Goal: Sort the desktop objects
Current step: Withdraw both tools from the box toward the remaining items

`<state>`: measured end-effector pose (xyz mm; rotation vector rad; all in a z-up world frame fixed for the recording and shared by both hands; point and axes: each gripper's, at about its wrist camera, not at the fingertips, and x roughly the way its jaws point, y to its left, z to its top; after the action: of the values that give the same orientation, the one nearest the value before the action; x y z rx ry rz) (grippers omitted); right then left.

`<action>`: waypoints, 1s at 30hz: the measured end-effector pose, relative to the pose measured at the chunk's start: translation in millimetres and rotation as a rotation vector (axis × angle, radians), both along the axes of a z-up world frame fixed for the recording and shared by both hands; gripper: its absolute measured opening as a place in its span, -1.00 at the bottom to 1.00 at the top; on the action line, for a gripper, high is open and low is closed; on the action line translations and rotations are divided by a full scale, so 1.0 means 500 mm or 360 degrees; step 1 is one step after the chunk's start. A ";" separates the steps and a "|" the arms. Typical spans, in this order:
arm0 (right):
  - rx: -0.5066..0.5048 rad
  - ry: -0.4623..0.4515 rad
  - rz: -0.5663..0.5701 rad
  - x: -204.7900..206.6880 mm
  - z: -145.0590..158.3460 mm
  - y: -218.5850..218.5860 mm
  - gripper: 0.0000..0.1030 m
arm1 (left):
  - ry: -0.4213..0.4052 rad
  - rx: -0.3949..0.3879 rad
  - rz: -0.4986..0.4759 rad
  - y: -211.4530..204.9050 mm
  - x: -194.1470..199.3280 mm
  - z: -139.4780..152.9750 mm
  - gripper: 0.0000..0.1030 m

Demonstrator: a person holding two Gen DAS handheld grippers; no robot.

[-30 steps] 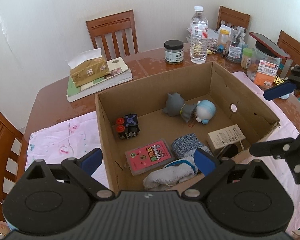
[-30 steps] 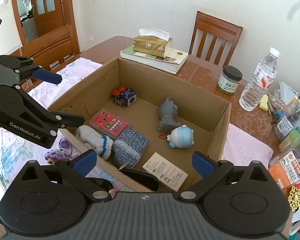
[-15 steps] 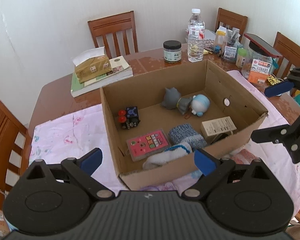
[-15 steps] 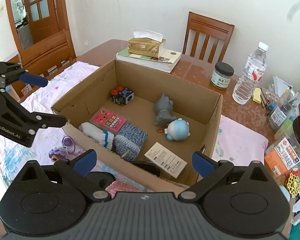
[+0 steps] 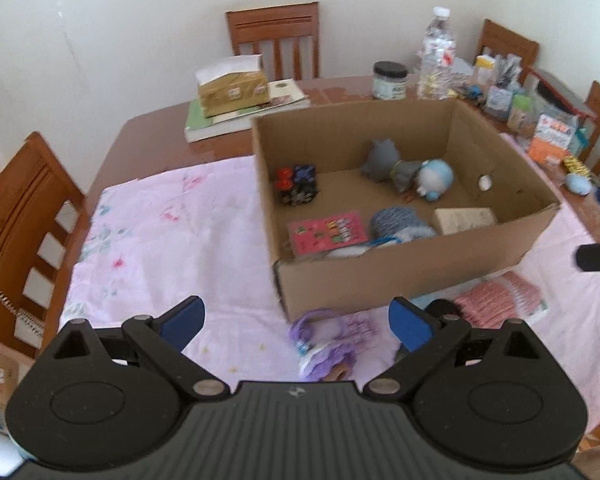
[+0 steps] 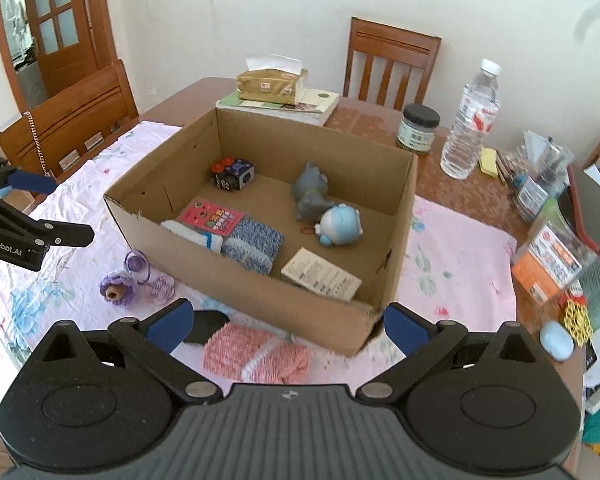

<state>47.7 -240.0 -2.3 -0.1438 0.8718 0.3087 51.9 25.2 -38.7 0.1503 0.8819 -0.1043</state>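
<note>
Both claws spread, empty: left claw (image 5: 296, 322), right claw (image 6: 286, 326). Pink knit cloth (image 6: 256, 354) and purple knit toy (image 6: 118, 286) lie outside box (image 6: 260, 300), bench's near edge.

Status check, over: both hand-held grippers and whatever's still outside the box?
Left hand-held gripper open, empty. Right hand-held gripper open, empty. Pink knit cloth and purple crochet piece outside cardboard box. Nothing blocking.

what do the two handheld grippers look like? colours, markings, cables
Both match: a matte black ribbed body with two round housings, black scissor links on silver pivots, and blue pads on the fingers. The left gripper carries white "GenRobot.AI" lettering on its side, with a thin black cable below. The right gripper shows a small logo mid-body.
</note>
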 end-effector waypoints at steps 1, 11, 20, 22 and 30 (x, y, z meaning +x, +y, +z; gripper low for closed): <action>0.0001 0.0006 -0.0013 -0.004 -0.002 -0.002 1.00 | 0.0002 0.0015 0.0014 0.002 -0.002 -0.008 0.91; 0.0023 0.0103 -0.0104 -0.018 -0.041 -0.013 1.00 | 0.0094 -0.0039 0.0073 0.013 -0.001 -0.090 0.91; 0.0007 0.0129 -0.0111 -0.021 -0.051 -0.009 1.00 | 0.0153 -0.0102 0.0071 -0.002 0.010 -0.144 0.85; 0.0007 0.0133 -0.0117 -0.022 -0.052 -0.010 1.00 | 0.0157 -0.0130 0.0087 -0.002 0.014 -0.152 0.82; 0.0001 0.0156 -0.0147 -0.027 -0.056 -0.014 1.00 | 0.0152 -0.0162 0.0177 -0.006 0.036 -0.173 0.81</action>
<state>34.0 -246.9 -30.4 -0.0878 0.9725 0.2310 70.0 22.4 -125.4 0.0010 0.9763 -0.0531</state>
